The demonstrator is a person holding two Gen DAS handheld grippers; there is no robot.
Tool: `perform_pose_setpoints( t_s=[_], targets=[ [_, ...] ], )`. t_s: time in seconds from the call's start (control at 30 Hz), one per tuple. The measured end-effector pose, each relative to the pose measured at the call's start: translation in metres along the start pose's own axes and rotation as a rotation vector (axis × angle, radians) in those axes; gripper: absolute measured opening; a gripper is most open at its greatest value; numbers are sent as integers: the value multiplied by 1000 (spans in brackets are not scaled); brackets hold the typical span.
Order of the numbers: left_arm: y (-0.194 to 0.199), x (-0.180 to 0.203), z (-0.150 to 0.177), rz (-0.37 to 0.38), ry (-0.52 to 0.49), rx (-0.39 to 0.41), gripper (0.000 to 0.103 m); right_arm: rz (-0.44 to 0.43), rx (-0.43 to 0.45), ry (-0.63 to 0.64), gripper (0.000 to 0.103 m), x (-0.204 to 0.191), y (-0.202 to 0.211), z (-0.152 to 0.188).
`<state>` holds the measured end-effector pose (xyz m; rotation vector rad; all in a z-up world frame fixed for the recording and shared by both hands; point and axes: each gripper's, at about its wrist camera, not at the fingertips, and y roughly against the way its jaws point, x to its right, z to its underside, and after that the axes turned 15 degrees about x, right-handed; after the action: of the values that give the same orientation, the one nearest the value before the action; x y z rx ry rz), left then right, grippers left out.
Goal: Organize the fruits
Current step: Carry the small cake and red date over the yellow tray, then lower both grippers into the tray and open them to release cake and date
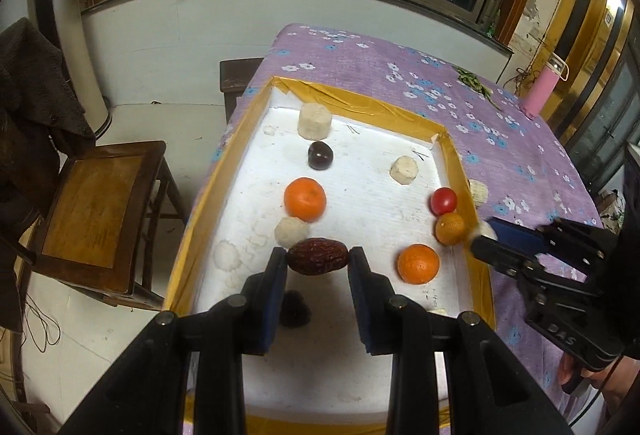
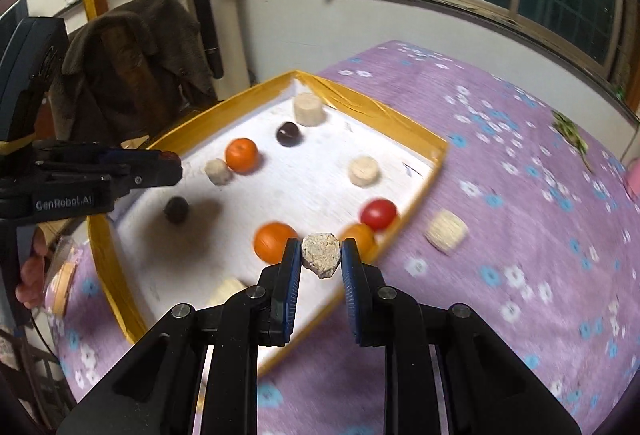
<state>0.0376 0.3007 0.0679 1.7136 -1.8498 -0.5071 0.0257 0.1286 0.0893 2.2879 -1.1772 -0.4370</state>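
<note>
My left gripper (image 1: pixel 318 259) is shut on a wrinkled dark red date (image 1: pixel 318 256), held above the near part of a white tray with a yellow taped rim (image 1: pixel 362 101). On the tray lie two oranges (image 1: pixel 305 199) (image 1: pixel 418 263), a small orange (image 1: pixel 450 228), a red cherry tomato (image 1: pixel 443 201), a dark round fruit (image 1: pixel 320 155) and several pale lumps. My right gripper (image 2: pixel 321 255) is shut on a rough pale lump (image 2: pixel 320 255) over the tray's right rim (image 2: pixel 416 195). The left wrist view shows the right gripper (image 1: pixel 484 237) beside the small orange.
The tray sits on a purple flowered tablecloth (image 2: pixel 500 275). One pale block (image 2: pixel 446 229) lies on the cloth just outside the tray. A dark lump (image 2: pixel 176 209) rests on the tray below the left gripper (image 2: pixel 176 165). A wooden chair (image 1: pixel 96 211) stands left of the table.
</note>
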Motion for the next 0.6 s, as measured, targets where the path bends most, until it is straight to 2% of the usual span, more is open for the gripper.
perform_pose_setpoints(
  t_s=[0.27,0.6],
  targets=[
    [-22,15,5,56,-2,-37,34,-16,-45,-11,19,-3,-49,-13],
    [-46,16,11,39,-6,-77,34,2,-101,5,19,5,-81,-10]
  ],
)
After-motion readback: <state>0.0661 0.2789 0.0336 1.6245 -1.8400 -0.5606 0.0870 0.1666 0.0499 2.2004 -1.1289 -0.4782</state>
